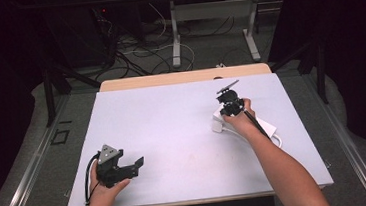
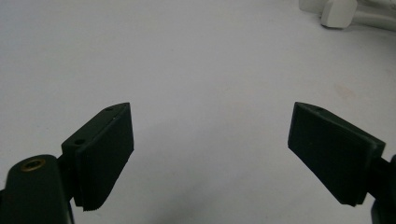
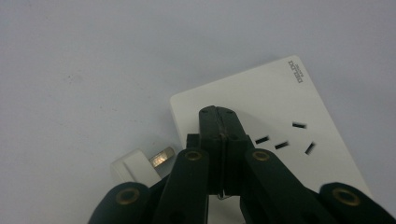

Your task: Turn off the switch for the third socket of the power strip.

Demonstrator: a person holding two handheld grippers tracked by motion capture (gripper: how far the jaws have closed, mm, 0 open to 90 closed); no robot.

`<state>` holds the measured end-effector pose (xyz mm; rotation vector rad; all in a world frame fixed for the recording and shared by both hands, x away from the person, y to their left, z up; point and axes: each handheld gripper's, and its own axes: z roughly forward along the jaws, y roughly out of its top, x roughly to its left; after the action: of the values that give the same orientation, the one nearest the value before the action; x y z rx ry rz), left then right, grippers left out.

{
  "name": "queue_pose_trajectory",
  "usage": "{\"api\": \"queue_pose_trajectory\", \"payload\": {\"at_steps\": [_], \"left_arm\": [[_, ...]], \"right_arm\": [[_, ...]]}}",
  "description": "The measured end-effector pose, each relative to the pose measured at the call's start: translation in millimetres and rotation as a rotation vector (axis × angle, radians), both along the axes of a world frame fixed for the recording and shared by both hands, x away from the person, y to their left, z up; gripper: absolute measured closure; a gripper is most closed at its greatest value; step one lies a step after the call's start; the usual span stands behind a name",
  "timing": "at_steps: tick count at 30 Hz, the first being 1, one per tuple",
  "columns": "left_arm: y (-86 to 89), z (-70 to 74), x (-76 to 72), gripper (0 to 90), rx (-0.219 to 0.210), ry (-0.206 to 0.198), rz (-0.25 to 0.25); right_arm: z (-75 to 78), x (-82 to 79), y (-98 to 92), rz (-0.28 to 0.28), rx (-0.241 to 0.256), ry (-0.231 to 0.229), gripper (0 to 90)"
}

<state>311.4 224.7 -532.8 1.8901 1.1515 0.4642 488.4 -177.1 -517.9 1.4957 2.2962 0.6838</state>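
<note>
— Start at the left. How does the left gripper [image 1: 126,166] stand?

— Its jaws are wide apart with nothing between them, just the bare white table [image 2: 196,60]. Far ahead of the jaw tips, a white plug [image 2: 338,11] lies at the upper right.

— And the right gripper [image 3: 217,114]?

— Its jaws are pressed together over the near end of the white power strip [image 3: 261,102]. Whether they pinch anything I cannot tell.

— Where are the sockets?

— The slots [image 3: 285,137] sit just to the right of the closed jaws. The plug [image 3: 140,165], with its metal prong, lies to their left, beside the strip's corner.
</note>
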Motion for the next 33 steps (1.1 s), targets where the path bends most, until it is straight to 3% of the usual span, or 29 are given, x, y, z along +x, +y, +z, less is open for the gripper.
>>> {"api": "queue_pose_trajectory", "payload": {"at_steps": [2, 16, 24, 33], "left_arm": [[-0.4, -0.3, -0.2, 14.2, -0.007, 0.005, 0.004], [-0.3, -0.5, 0.1, 14.2, -0.009, 0.002, 0.006], [-0.4, -0.3, 0.3, 14.3, -0.008, 0.003, 0.007], [-0.3, -0.4, 0.3, 14.2, -0.008, 0.003, 0.008]], "right_arm": [[0.4, -0.2, 0.1, -0.003, 0.022, 0.009, 90.0], [0.4, -0.2, -2.5, 0.002, 0.016, 0.008, 90.0], [1.0, 1.7, -5.0, -0.017, 0.039, 0.018, 86.6], [2.0, 2.2, -5.2, -0.027, 0.074, -0.005, 73.0]]}}
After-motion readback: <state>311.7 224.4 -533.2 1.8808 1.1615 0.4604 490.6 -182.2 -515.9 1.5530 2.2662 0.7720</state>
